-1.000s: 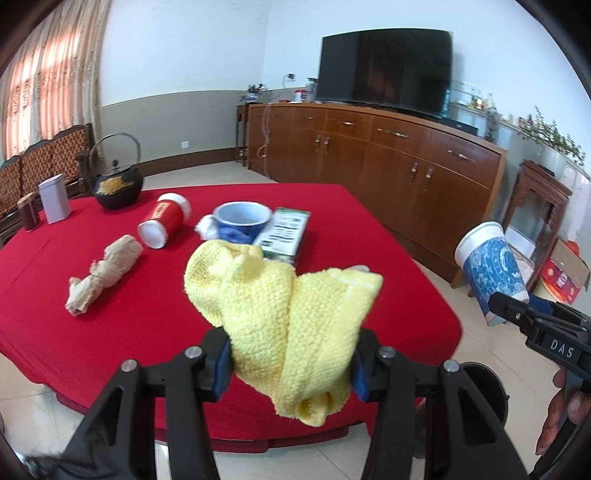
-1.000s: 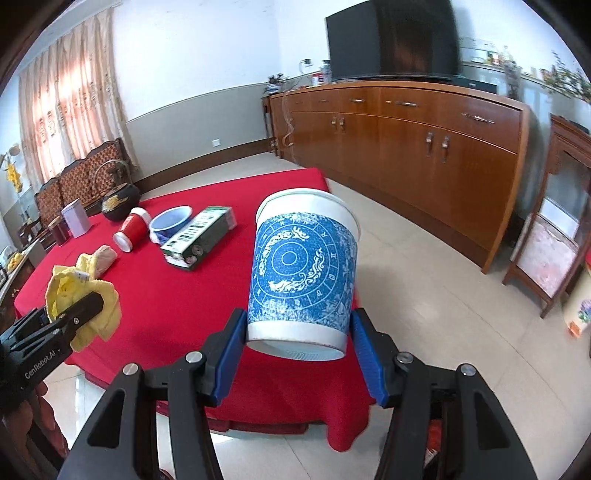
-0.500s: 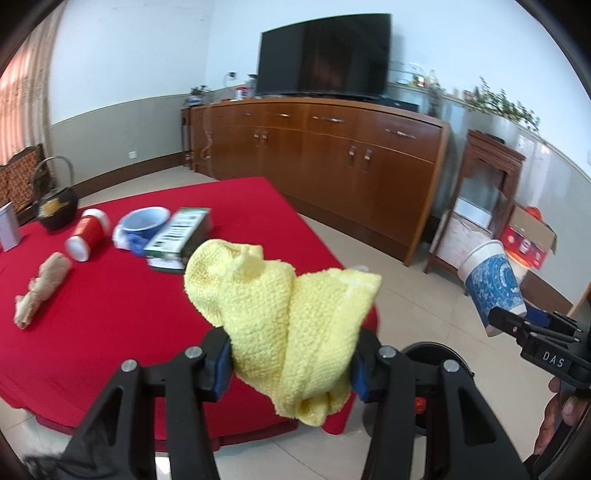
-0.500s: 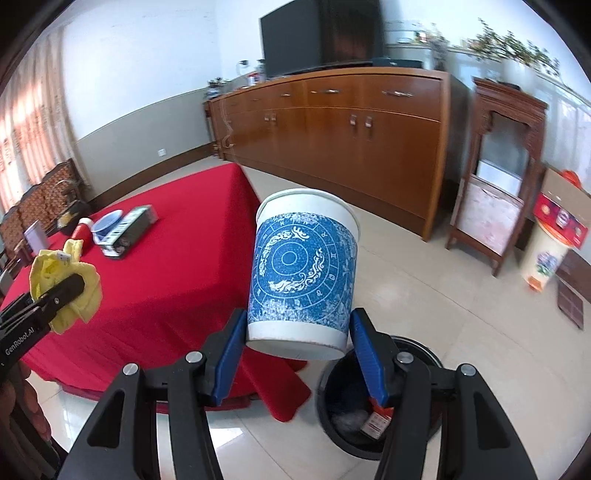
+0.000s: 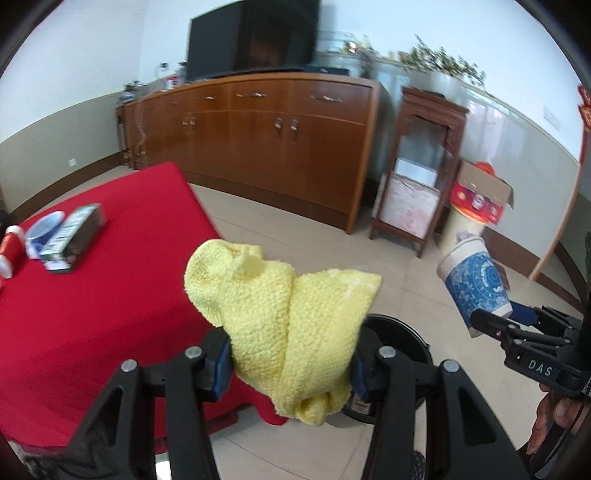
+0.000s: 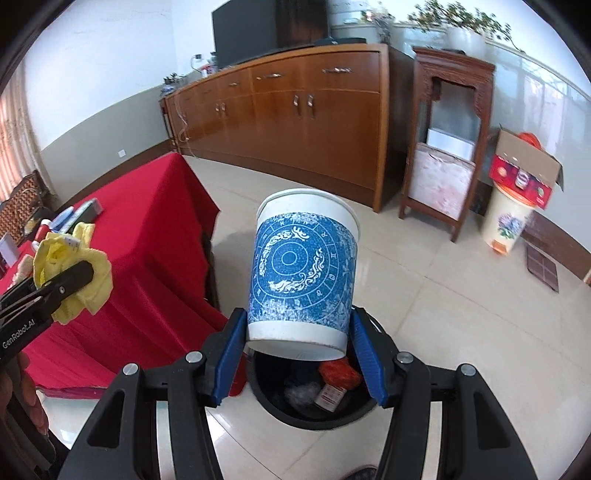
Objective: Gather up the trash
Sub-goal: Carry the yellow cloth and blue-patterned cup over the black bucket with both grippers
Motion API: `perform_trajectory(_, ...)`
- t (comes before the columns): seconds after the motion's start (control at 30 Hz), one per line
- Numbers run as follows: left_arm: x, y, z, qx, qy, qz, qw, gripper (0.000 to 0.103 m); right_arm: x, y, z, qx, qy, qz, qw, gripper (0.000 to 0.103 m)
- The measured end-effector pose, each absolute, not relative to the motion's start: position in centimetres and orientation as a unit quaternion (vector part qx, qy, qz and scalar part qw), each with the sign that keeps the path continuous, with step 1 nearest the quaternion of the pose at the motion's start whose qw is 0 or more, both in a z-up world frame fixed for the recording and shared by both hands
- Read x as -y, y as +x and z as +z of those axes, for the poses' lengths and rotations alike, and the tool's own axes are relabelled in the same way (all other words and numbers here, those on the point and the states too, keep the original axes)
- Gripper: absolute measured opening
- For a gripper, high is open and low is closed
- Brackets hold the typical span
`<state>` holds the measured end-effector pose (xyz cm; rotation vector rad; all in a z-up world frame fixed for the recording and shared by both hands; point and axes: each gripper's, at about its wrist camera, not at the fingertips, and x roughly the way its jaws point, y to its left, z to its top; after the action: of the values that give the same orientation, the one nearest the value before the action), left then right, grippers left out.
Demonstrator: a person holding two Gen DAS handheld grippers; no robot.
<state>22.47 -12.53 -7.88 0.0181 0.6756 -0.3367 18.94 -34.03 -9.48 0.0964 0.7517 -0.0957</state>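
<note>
Left gripper [image 5: 290,363] jaws grip a yellow cloth [image 5: 284,325]; right gripper [image 6: 297,349] jaws clamp a blue-patterned cup [image 6: 304,269] above the black bin [image 6: 314,415]

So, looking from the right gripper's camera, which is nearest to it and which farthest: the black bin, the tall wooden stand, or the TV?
1. Black bin: on the floor just below the right gripper, under the blue paper cup it holds.
2. Tall wooden stand: across the floor, right.
3. TV: farthest, on the sideboard against the wall.

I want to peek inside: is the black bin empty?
Not empty. The round black plastic bin holds an orange wrapper and a small box.
</note>
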Motion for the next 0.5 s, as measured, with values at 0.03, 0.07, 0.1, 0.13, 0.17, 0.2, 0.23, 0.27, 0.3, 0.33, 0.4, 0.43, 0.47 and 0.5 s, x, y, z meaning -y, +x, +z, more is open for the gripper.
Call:
perform_trajectory(0.03, 13.2, 22.5, -8.1, -0.332, 0.011, -0.170, 0.928, 0.051, 34.6, 18.8, -9.9, -0.371, 0.047, -0.051, 0.926, 0.059)
perform_trajectory(0.07, 14.0, 22.5, -8.5, -0.337, 0.014, -0.178, 0.924, 0.051, 34.9, 18.8, -10.2, -0.374, 0.048, -0.053, 0.925, 0.059)
perform_trajectory(0.1, 14.5, 22.5, -8.8, -0.341, 0.015, -0.184, 0.922, 0.051, 35.3, 18.7, -10.6, -0.378, 0.049, -0.055, 0.923, 0.059)
perform_trajectory(0.13, 15.1, 22.5, -9.1, -0.345, 0.018, -0.189, 0.919, 0.051, 35.8, 18.6, -10.9, -0.382, 0.050, -0.057, 0.921, 0.059)
perform_trajectory(0.17, 15.7, 22.4, -9.4, -0.348, 0.021, -0.193, 0.917, 0.051, 36.3, 18.4, -11.3, -0.385, 0.050, -0.059, 0.920, 0.059)
perform_trajectory(0.2, 15.9, 22.4, -9.6, -0.350, 0.023, -0.196, 0.916, 0.051, 36.5, 18.3, -11.6, -0.387, 0.051, -0.061, 0.919, 0.059)
perform_trajectory(0.23, 16.4, 22.4, -9.9, -0.353, 0.026, -0.199, 0.914, 0.051, 36.8, 18.3, -11.9, -0.390, 0.052, -0.061, 0.917, 0.059)
perform_trajectory(0.27, 16.8, 22.4, -10.1, -0.356, 0.029, -0.203, 0.912, 0.051, 37.0, 18.3, -12.2, -0.392, 0.052, -0.062, 0.916, 0.059)
perform_trajectory(0.3, 17.1, 22.5, -10.2, -0.358, 0.031, -0.205, 0.910, 0.051, 37.3, 18.2, -12.4, -0.394, 0.052, -0.062, 0.915, 0.059)
perform_trajectory(0.33, 17.3, 22.5, -10.4, -0.360, 0.033, -0.206, 0.909, 0.051, 37.5, 18.2, -12.7, -0.397, 0.050, -0.063, 0.914, 0.059)
perform_trajectory(0.4, 17.9, 22.7, -10.7, -0.365, 0.035, -0.209, 0.907, 0.051, 37.8, 18.1, -13.3, -0.401, 0.049, -0.062, 0.913, 0.059)
perform_trajectory(0.43, 18.2, 22.7, -10.9, -0.367, 0.036, -0.210, 0.906, 0.051, 38.1, 18.1, -13.5, -0.402, 0.048, -0.062, 0.912, 0.059)
perform_trajectory(0.47, 18.5, 22.8, -11.1, -0.369, 0.037, -0.211, 0.904, 0.051, 38.1, 18.3, -13.7, -0.404, 0.047, -0.061, 0.911, 0.059)
perform_trajectory(0.5, 18.7, 22.8, -11.3, -0.371, 0.037, -0.212, 0.903, 0.051, 38.1, 18.4, -14.0, -0.406, 0.045, -0.061, 0.911, 0.059)
